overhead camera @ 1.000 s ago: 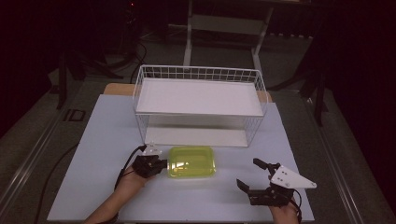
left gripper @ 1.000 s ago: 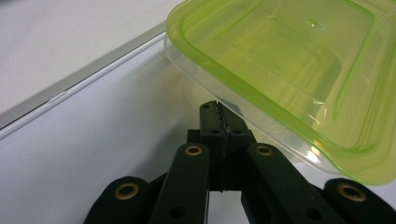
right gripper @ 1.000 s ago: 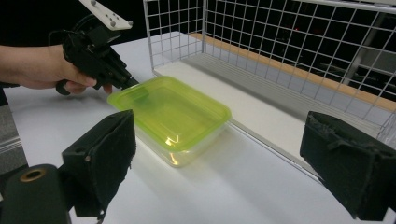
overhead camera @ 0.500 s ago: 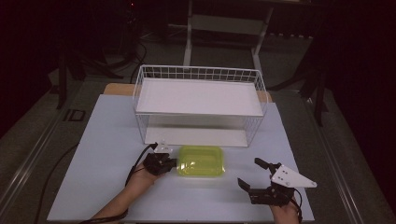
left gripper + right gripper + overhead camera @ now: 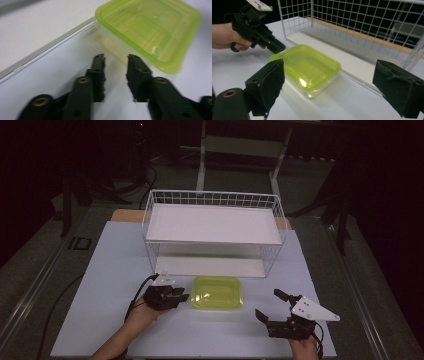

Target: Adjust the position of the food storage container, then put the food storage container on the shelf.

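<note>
Where darkness surrounds, pale table (image 5: 100,285), wire rack (image 5: 212,232).

Lidded green container (image 5: 217,292) flat, table centre

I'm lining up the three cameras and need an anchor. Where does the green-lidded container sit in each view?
High view: green-lidded container at lower centre, in front of the wire rack.
Left gripper view: upper right, just beyond the left gripper.
Right gripper view: centre-left, between the jaws.
Shared landmark: the rack's white base board right behind the container.
</note>
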A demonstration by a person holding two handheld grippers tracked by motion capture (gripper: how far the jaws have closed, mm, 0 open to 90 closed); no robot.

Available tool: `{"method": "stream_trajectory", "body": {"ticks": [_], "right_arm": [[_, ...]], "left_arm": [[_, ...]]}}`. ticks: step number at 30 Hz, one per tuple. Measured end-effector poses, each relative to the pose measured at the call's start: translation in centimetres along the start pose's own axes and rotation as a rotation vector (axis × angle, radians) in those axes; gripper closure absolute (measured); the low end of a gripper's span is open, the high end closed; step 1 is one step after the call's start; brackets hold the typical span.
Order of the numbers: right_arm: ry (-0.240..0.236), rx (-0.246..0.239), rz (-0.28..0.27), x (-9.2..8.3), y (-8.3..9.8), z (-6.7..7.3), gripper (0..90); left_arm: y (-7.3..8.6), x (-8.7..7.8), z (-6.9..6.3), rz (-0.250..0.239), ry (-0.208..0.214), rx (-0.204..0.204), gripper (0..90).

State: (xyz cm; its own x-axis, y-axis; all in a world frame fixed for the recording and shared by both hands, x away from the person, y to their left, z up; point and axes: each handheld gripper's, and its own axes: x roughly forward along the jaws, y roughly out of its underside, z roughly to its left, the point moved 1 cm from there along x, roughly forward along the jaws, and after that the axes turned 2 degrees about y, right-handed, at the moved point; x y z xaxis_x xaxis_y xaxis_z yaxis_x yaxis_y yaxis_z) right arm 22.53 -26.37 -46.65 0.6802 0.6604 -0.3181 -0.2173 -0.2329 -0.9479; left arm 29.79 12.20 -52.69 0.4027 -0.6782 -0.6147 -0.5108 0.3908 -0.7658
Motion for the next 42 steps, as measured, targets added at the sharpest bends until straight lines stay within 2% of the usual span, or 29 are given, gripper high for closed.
{"method": "stream_trajectory", "body": {"ticks": [2,3,5,6,7,8,10,11,12,13,14,17,18,21,22,24,26,28,31,33,37,38,39,40,41,42], "right_arm": [[-0.011,0.008,-0.004,0.0,0.0,0.1,10.6],[-0.017,0.008,-0.008,-0.1,-0.1,0.1,10.6],[-0.023,-0.002,-0.007,-0.1,-0.2,0.5,10.6],[-0.007,-0.008,-0.002,-0.1,-0.2,0.6,10.6],[0.001,-0.012,-0.008,-0.1,-0.2,0.7,10.5],[0.002,-0.014,-0.008,-0.1,-0.2,0.8,10.6],[0.022,-0.034,0.011,0.1,-0.2,0.9,10.5],[0.030,-0.041,0.025,0.2,-0.2,1.0,10.6],[0.015,-0.045,0.045,0.4,-0.2,0.9,10.6],[-0.001,-0.031,0.066,0.5,-0.2,0.9,10.6],[-0.010,-0.014,0.083,0.6,-0.1,0.8,10.6],[-0.021,-0.018,0.055,0.6,-0.2,0.9,13.7],[-0.046,-0.029,0.058,0.6,-0.5,1.1,14.1],[-0.033,-0.039,0.098,0.8,-1.0,1.4,13.9],[-0.039,-0.036,0.090,0.8,-1.3,1.4,13.7],[-0.015,-0.053,0.103,0.9,-1.9,1.4,13.6],[-0.007,-0.031,0.118,1.1,-2.6,1.1,13.2],[0.007,-0.026,0.126,1.5,-3.0,0.8,12.6],[0.023,0.017,0.135,2.3,-3.5,0.3,11.6],[0.048,0.062,0.133,3.0,-3.7,0.0,11.6],[0.040,0.133,0.184,4.5,-3.6,-0.5,11.3],[0.034,0.152,0.192,4.8,-3.5,-0.7,11.3],[0.034,0.152,0.192,4.8,-3.5,-0.7,11.3],[0.030,0.195,0.227,5.6,-3.2,-1.1,11.3],[0.025,0.217,0.237,5.8,-3.1,-1.2,12.0],[0.025,0.217,0.237,5.8,-3.1,-1.2,12.0]], "left_arm": [[0.3,-0.8,-0.1,-0.020,0.001,-0.023,60.7],[0.5,-1.5,0.0,-0.040,0.021,-0.041,59.0],[0.6,-2.4,-0.2,-0.068,0.037,-0.050,52.4],[0.7,-2.8,-0.3,-0.080,0.040,-0.043,47.3],[0.7,-3.3,-0.4,-0.091,0.046,-0.033,40.9],[0.8,-3.7,-0.5,-0.112,0.071,-0.020,32.6],[0.7,-4.1,-0.7,-0.118,0.076,-0.042,16.7],[0.6,-4.2,-0.8,-0.115,0.099,-0.045,6.2],[0.5,-4.4,-0.9,-0.119,0.106,-0.049,0.8],[0.5,-4.5,-1.1,-0.128,0.108,-0.052,0.8],[0.3,-4.7,-1.5,-0.142,0.076,-0.048,0.8],[0.0,-4.8,-1.8,-0.155,0.091,-0.045,0.8],[-0.2,-5.0,-2.3,-0.176,0.083,-0.032,0.8],[-1.1,-5.1,-2.8,-0.215,0.127,-0.044,0.8],[-1.1,-5.1,-2.8,-0.215,0.127,-0.044,0.8],[-2.0,-5.0,-2.8,-0.185,0.149,-0.057,0.8],[-2.5,-5.0,-2.9,-0.187,0.156,-0.064,0.8],[-3.0,-4.9,-2.8,-0.194,0.166,-0.096,0.8],[-3.5,-4.4,-2.4,-0.191,0.171,-0.129,0.8],[-3.7,-3.8,-2.3,-0.175,0.158,-0.120,0.9],[-4.0,-3.0,-2.2,-0.144,0.149,-0.115,0.9],[-4.1,-2.4,-2.1,-0.131,0.158,-0.136,0.9],[-4.1,-2.4,-2.1,-0.131,0.158,-0.136,0.9],[-4.3,-1.9,-1.9,-0.111,0.158,-0.160,0.9],[-4.3,-1.7,-1.8,-0.094,0.151,-0.176,0.9],[-4.3,-1.7,-1.8,-0.094,0.151,-0.176,0.9]]}}
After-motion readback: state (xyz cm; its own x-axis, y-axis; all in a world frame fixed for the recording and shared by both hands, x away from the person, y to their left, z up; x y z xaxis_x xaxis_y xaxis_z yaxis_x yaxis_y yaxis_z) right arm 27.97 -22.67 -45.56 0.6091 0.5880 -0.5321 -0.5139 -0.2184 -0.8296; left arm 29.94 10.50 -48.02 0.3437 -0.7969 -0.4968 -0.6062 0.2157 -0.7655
